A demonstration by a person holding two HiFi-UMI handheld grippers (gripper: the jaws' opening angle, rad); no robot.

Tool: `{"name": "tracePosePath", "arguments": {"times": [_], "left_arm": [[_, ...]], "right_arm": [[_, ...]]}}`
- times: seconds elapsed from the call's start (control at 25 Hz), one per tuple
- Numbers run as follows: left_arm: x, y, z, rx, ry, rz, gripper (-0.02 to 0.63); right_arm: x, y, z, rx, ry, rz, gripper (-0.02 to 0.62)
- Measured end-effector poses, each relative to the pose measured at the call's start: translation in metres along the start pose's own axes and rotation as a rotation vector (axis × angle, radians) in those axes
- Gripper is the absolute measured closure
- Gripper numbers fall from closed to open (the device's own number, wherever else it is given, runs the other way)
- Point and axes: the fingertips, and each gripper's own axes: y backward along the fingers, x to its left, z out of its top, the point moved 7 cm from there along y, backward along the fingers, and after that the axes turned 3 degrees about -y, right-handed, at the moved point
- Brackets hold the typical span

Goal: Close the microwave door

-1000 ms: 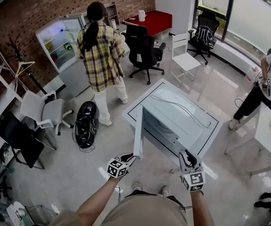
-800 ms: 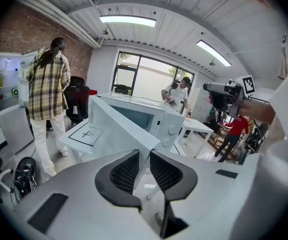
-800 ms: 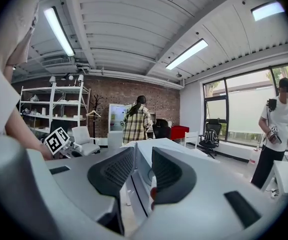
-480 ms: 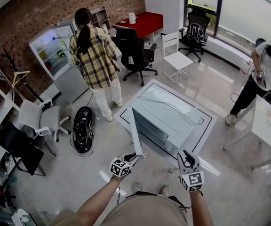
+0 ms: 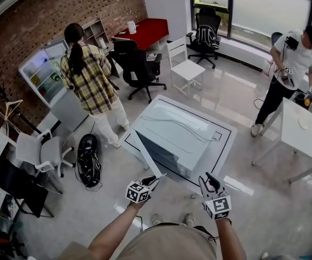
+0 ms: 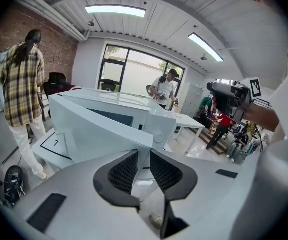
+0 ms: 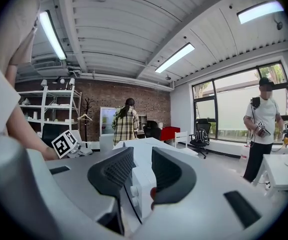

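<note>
Door (image 5: 145,155) first: where is it?
— Open, swung out from the microwave (image 5: 186,129) towards me. My left claw (image 5: 155,179) is nipped narrow on its free edge, which sits between the pads.
— And your right claw?
— My right claw (image 5: 210,179) holds nothing. Its jaws stand apart and point at the microwave's front corner with the two knobs (image 7: 132,191), near it but not touching.
— What is the microwave on?
— A white table (image 5: 229,137) with a black line round its top, on a glossy floor.
— Beyond that?
— A person (image 5: 88,83) in a plaid shirt stands past the table, back to me, facing an open fridge (image 5: 39,72) by the brick wall. A second person (image 5: 288,64) in a white top stands far right, beside another table (image 5: 307,134)
</note>
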Motion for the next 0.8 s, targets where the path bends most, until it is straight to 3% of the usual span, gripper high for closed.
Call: {"name": "tracePosePath", "arguments": {"times": [0.56, 0.8], "left_arm": [[-0.01, -0.065, 0.042, 0.006, -0.055, -0.058, 0.534], [0.006, -0.086, 0.052, 0.014, -0.021, -0.043, 0.534]], "right_arm": [[-0.023, 0.005, 0.0, 0.006, 0.003, -0.02, 0.48], [-0.028, 0.004, 0.002, 0.004, 0.008, -0.023, 0.479]]}}
